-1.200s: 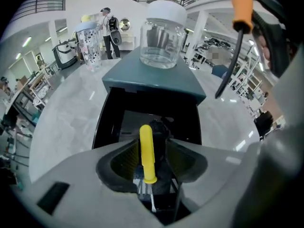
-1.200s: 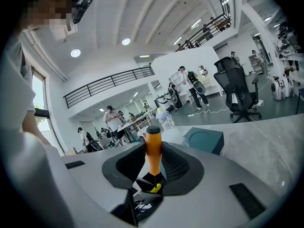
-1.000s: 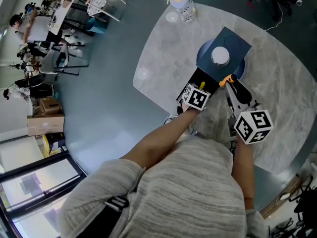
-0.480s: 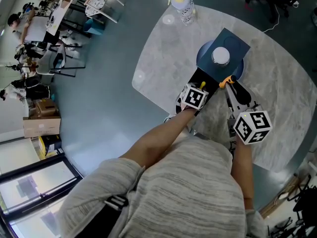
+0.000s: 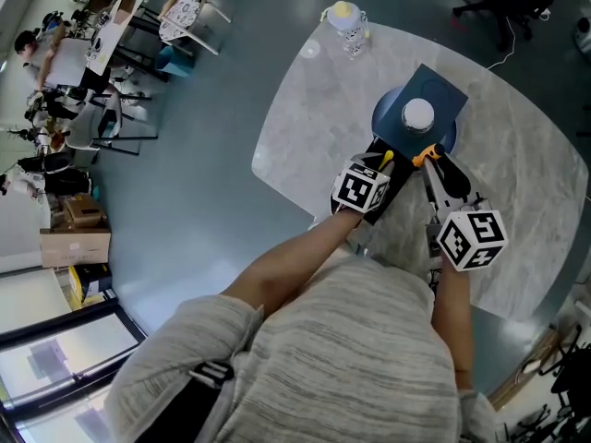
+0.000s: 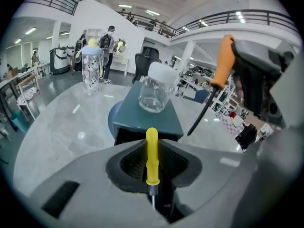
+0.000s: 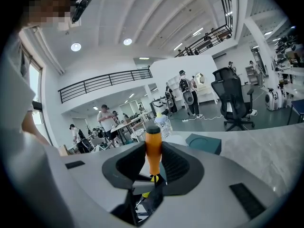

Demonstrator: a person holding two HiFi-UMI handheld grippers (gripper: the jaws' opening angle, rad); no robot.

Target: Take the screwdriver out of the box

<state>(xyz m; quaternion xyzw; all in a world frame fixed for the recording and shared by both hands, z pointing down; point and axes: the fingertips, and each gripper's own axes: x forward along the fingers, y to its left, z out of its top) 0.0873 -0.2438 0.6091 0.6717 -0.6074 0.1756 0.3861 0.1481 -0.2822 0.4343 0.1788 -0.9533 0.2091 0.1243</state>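
Observation:
A yellow-handled screwdriver (image 6: 151, 153) stands upright between the pads of my left gripper (image 6: 152, 167), whose jaws have just been closing onto it. In the head view the left gripper (image 5: 380, 168) hangs over the open black box (image 5: 373, 151) at the table's near side. The box's dark teal lid (image 6: 147, 112) carries a glass jar (image 6: 155, 88). My right gripper (image 7: 153, 161) is shut on an orange-handled screwdriver (image 7: 152, 148), held just right of the box (image 5: 428, 152); its black shaft shows in the left gripper view (image 6: 220, 65).
A clear bottle with a yellow cap (image 5: 345, 17) stands at the far edge of the round marble table (image 5: 305, 118). An office chair (image 7: 231, 101) and people at desks are beyond the table. The table's edge runs close under my left arm.
My left gripper has risen from the box with the yellow screwdriver in its jaws. The right gripper with the orange screwdriver has stayed put.

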